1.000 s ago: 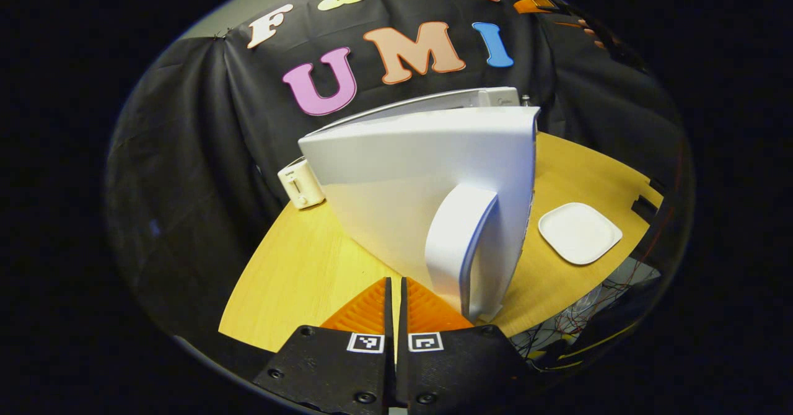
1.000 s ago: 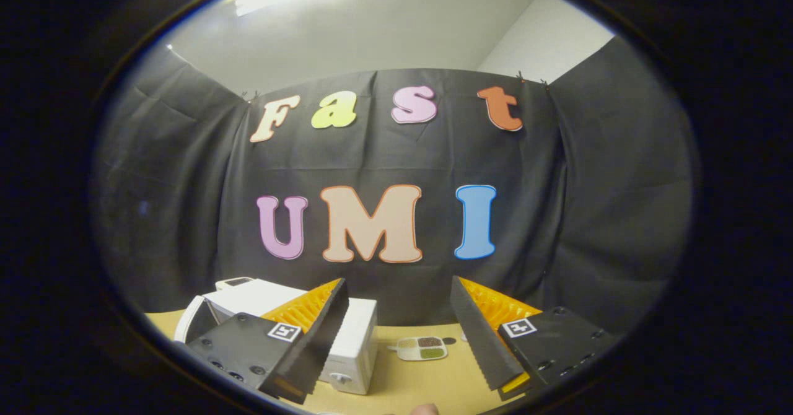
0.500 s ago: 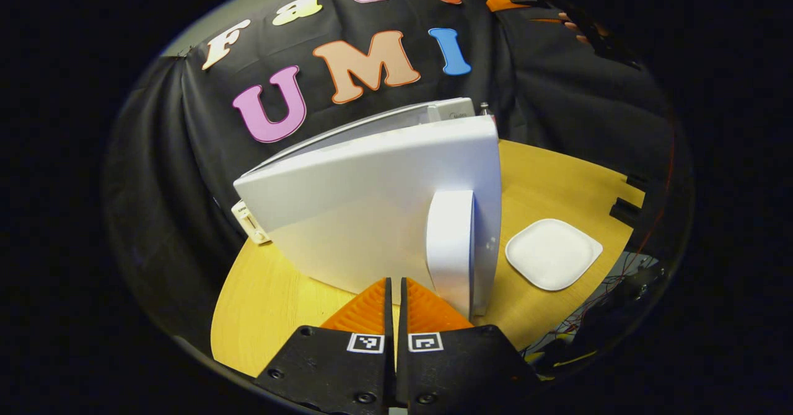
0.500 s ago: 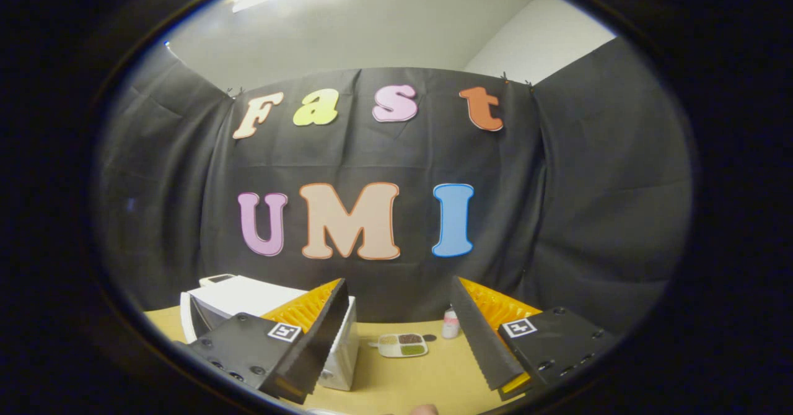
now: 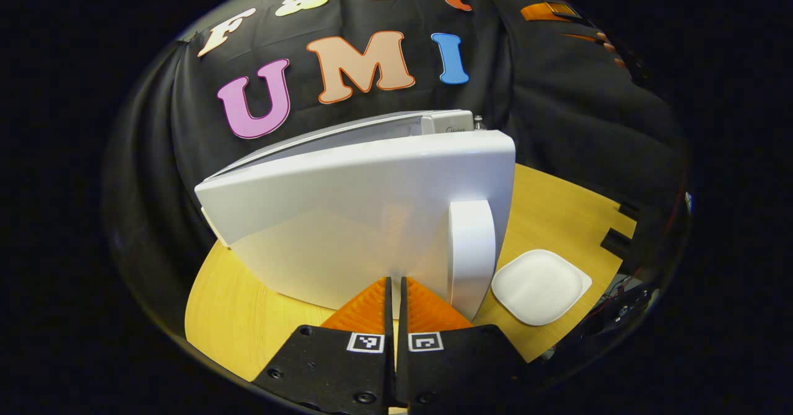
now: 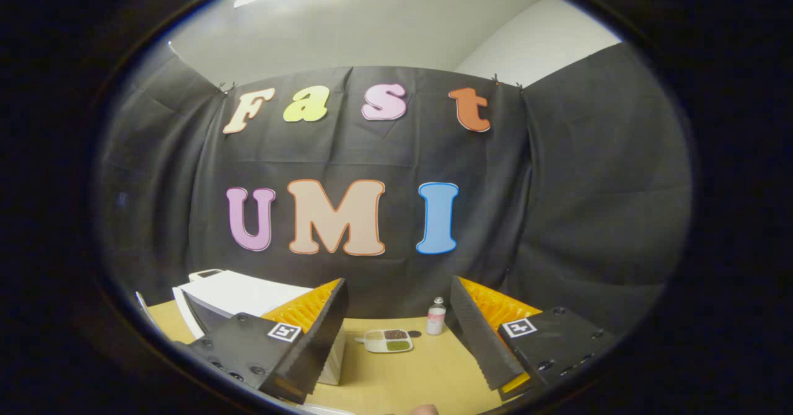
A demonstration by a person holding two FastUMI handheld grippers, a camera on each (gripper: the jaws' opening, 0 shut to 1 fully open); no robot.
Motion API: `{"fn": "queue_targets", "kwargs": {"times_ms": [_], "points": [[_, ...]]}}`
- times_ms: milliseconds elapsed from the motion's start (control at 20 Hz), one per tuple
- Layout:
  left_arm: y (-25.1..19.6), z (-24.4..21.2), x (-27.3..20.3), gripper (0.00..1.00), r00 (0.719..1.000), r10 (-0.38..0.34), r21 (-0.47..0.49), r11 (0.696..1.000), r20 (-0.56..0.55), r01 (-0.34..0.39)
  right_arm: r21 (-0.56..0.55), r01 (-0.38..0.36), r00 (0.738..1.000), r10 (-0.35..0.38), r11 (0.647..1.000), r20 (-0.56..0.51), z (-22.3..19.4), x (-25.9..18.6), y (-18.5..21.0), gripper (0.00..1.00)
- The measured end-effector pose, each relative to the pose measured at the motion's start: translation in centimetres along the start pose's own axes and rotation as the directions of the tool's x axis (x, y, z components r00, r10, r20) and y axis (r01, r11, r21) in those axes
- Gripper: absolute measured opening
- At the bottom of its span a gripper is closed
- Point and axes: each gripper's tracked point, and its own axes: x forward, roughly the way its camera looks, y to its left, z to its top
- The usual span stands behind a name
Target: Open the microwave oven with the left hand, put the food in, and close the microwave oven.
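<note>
- Step in hand, by judgement: closing the microwave door [image 5: 365, 217] — white panel nearly face-on in the left gripper view, body's top edge showing just behind it at 12 o'clock.
- Left gripper [image 5: 394, 291]: fingers pressed together, nothing between them, tips at or just short of the door's lower edge, just left of the handle [image 5: 471, 251]; contact not certain.
- To do it well: push flat on the panel near the handle side, away from the hinge; keep tips off the handle so they don't slip; press until the gap at the top is gone.
- Food: not visible from here; presumably inside, cannot confirm. White plate [image 5: 539, 286] bare at 4 o'clock beside the door.
- Right gripper [image 6: 399, 340]: fingers spread wide, holding nothing, raised above the table.
- Surface: yellow wooden table [image 5: 248, 322], smooth. In the right gripper view, microwave [image 6: 241, 294] at 8 o'clock; sectioned tray [image 6: 388, 340] and small bottle [image 6: 436, 317] near 6 o'clock.
- Room: black cloth wall behind, pale ceiling above.
</note>
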Motion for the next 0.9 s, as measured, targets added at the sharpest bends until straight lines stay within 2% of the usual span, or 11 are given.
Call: {"fn": "queue_targets", "kwargs": {"times_ms": [200, 600, 850, 900], "points": [[0.0, 2.1, 2.1, 0.0, 0.999, -0.025, 0.007, 1.0, 0.027, 0.024, -0.044, 0.012, 1.0, -0.012, 0.999, 0.008, 0.5, -1.0, -0.7, 0.95], [0.0, 5.3, 6.3, 0.0, 0.997, -0.05, 0.026, 0.998, 0.059, 0.049, -0.046, 0.014, 1.0, -0.014, 0.999, -0.005, 0.6, -2.0, -0.9, 0.96], [0.2, 7.2, 8.0, 0.0, 0.996, -0.045, 0.021, 0.999, 0.082, 0.043, -0.001, -0.038, 0.999, 0.038, 0.999, 0.024, 2.0, -2.7, -0.1, 0.96], [0.3, 7.7, 8.3, 0.0, 0.995, -0.043, 0.015, 0.999, 0.088, 0.042, 0.009, -0.045, 0.998, 0.045, 0.999, 0.032, 2.3, -2.6, 0.1, 1.0]]}}
